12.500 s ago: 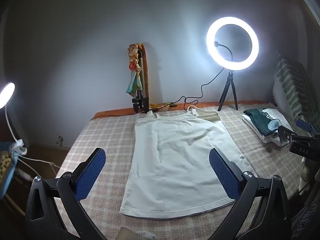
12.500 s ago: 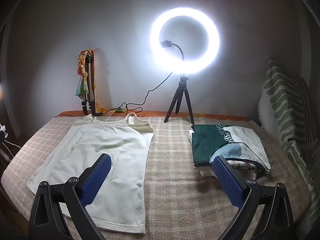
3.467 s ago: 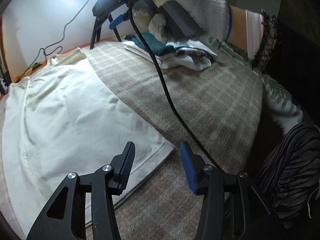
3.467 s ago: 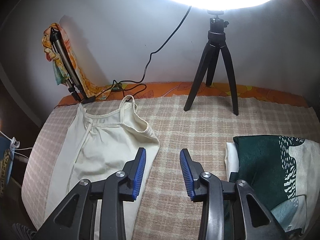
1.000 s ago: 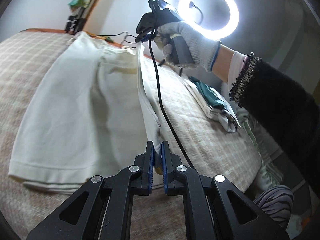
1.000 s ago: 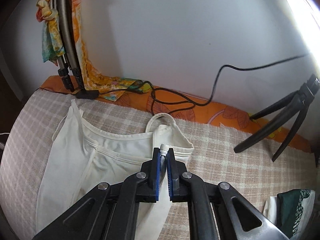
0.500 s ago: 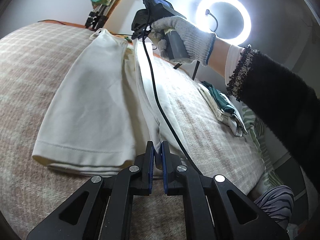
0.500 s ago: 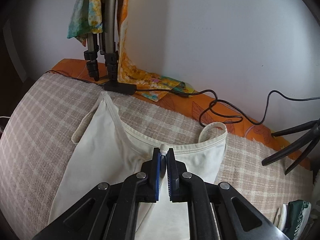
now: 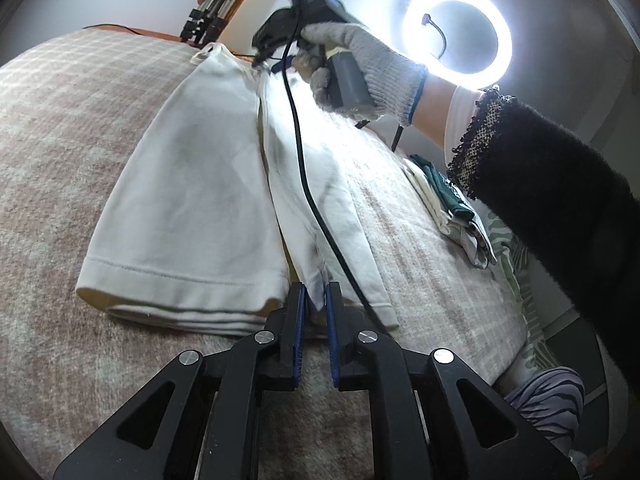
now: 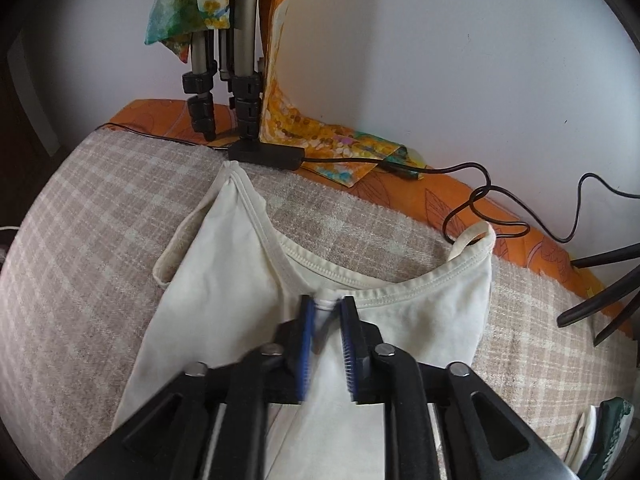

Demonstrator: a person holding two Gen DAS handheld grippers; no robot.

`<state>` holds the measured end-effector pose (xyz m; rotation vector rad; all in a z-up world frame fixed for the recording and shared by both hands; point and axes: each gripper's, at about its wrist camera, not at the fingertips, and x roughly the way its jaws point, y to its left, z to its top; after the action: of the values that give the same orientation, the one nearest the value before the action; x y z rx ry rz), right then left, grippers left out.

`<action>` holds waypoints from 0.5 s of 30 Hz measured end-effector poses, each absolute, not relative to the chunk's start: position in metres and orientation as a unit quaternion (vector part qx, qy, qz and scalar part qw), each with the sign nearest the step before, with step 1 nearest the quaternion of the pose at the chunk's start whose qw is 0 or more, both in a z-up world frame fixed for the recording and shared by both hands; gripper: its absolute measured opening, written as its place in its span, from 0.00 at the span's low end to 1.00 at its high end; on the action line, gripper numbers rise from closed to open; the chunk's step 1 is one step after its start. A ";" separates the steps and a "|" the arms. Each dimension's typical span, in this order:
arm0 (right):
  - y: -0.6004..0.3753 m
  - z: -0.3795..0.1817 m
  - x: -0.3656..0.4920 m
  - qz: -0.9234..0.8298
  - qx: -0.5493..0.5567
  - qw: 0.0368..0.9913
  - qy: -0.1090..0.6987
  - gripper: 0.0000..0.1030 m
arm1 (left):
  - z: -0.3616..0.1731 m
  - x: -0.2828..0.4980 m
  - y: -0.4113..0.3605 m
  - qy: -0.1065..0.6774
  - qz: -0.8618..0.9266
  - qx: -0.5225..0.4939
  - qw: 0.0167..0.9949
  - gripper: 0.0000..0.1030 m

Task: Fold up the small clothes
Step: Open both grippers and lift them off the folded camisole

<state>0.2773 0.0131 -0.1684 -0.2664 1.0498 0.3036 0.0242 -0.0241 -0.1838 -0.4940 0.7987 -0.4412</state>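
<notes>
A cream strappy top (image 9: 192, 208) lies on the checked blanket (image 9: 60, 140), its right side folded over the middle as a narrow flap (image 9: 320, 200). My left gripper (image 9: 316, 304) is at the near hem. The flap's corner fills the narrow gap between its pads, and the jaws are just starting to open. At the far neckline a gloved hand (image 9: 368, 72) holds my right gripper (image 9: 276, 40). In the right wrist view the right gripper (image 10: 325, 320) is low over the top (image 10: 224, 280), its jaws opening. A bunched bit of neckline (image 10: 326, 296) sits loose between the pads.
The right gripper's black cable (image 9: 304, 184) trails across the flap. A ring light (image 9: 456, 32) stands behind on tripod legs (image 10: 600, 308). A folded tripod with a scarf (image 10: 240, 80) and loose cables (image 10: 480, 200) line the wall. Folded clothes (image 9: 452, 200) lie at the right.
Both grippers carried the top's right side over to the left and lowered it onto the middle. The right jaws have parted from the neckline; the left jaws have widened slightly.
</notes>
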 end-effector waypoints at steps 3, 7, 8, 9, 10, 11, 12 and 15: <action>0.001 -0.149 0.268 0.164 -0.099 0.855 0.483 0.30 | -0.179 0.020 -0.024 0.386 -0.214 -0.232 0.867 0.19; -0.036 -0.116 0.244 0.177 -0.056 0.868 0.461 0.30 | -0.163 0.009 -0.018 0.378 -0.222 -0.227 0.870 0.23; -0.046 -0.111 0.237 0.179 -0.047 0.869 0.459 0.30 | -0.159 0.006 -0.016 0.375 -0.223 -0.223 0.872 0.23; -0.058 -0.107 0.228 0.179 -0.037 0.870 0.458 0.30 | -0.154 0.002 -0.013 0.373 -0.225 -0.216 0.874 0.23; -0.071 -0.103 0.216 0.181 -0.027 0.870 0.458 0.30 | -0.151 -0.001 -0.010 0.373 -0.225 -0.210 0.875 0.23; -0.082 -0.101 0.205 0.186 -0.020 0.869 0.459 0.30 | -0.147 -0.004 -0.006 0.373 -0.224 -0.203 0.877 0.23; -0.094 -0.100 0.192 0.188 -0.014 0.868 0.458 0.30 | -0.143 -0.006 -0.001 0.373 -0.224 -0.197 0.879 0.25; -0.123 -0.105 0.149 0.192 -0.009 0.865 0.463 0.30 | -0.133 -0.004 0.022 0.382 -0.213 -0.180 0.881 0.33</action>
<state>0.1488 -0.1230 -0.1046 -0.0184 0.9703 0.4015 -0.0043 0.0224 -0.1331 -0.3751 0.7961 -0.4443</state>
